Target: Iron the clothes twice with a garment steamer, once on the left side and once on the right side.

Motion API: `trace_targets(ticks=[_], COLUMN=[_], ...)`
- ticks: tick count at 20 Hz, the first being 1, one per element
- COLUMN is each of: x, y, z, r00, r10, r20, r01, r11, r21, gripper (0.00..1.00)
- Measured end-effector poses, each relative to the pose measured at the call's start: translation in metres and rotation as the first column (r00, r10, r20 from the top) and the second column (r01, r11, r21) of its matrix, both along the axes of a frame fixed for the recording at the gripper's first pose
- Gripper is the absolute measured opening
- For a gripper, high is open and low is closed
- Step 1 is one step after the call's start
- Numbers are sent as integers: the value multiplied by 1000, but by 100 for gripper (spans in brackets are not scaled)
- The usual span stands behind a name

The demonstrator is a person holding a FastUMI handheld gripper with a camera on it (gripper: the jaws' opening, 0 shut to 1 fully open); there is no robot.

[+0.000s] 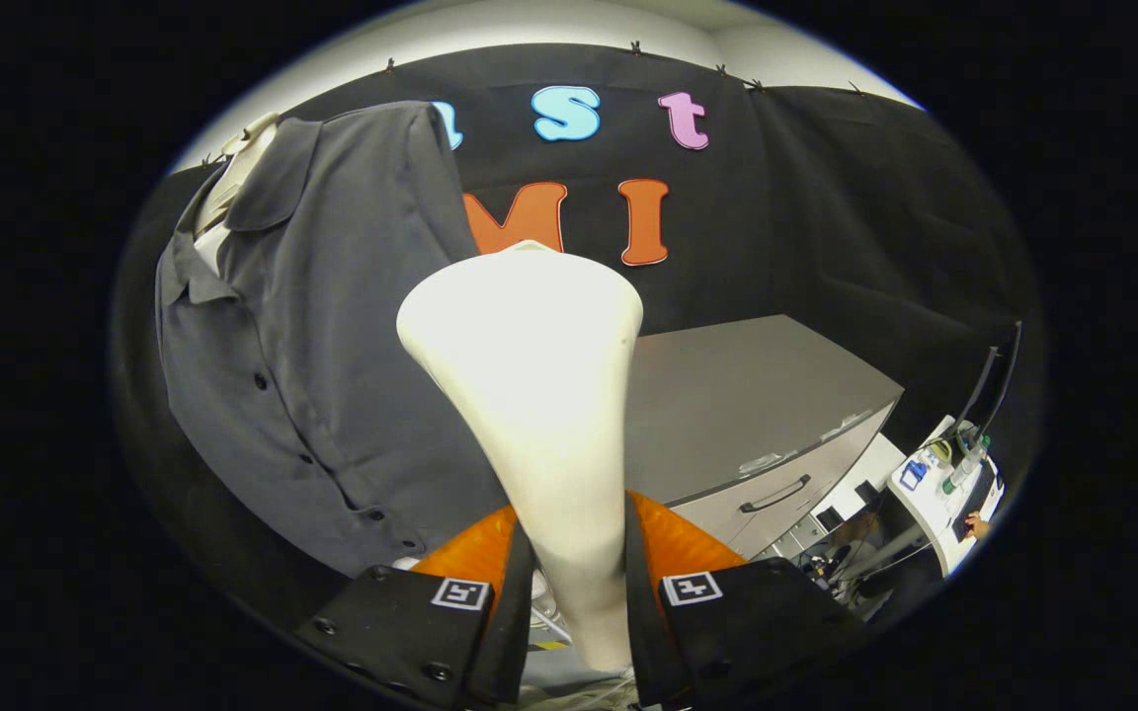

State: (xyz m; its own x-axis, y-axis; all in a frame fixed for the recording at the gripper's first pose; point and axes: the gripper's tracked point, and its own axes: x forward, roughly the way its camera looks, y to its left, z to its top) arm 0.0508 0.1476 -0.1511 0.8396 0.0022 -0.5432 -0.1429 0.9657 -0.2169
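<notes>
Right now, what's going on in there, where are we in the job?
The hand-held gripper is shut on the white garment steamer, with a finger on each side of its narrow handle and the wide head pointing ahead. A dark grey button-up shirt hangs against the black booth wall, to the left of the steamer head. The head looks to be off the cloth for the moment, beside the shirt's right edge. A grey drawer cabinet stands beyond on the right.

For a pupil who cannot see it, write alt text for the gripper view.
The gripper is shut on a white garment steamer, its head raised beside a grey button-up shirt hanging on the booth wall. A grey cabinet stands beyond the fingers.
</notes>
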Motion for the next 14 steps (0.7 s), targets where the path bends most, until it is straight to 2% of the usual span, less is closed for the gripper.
trace_targets(ticks=[7, 14], x=[-19, 2], y=[68, 124], z=[-19, -49], r00=[998, 994], r10=[65, 89], r20=[-19, -58], r01=[-65, -91], r11=[998, 995], r21=[-1, -32], gripper=[50, 50])
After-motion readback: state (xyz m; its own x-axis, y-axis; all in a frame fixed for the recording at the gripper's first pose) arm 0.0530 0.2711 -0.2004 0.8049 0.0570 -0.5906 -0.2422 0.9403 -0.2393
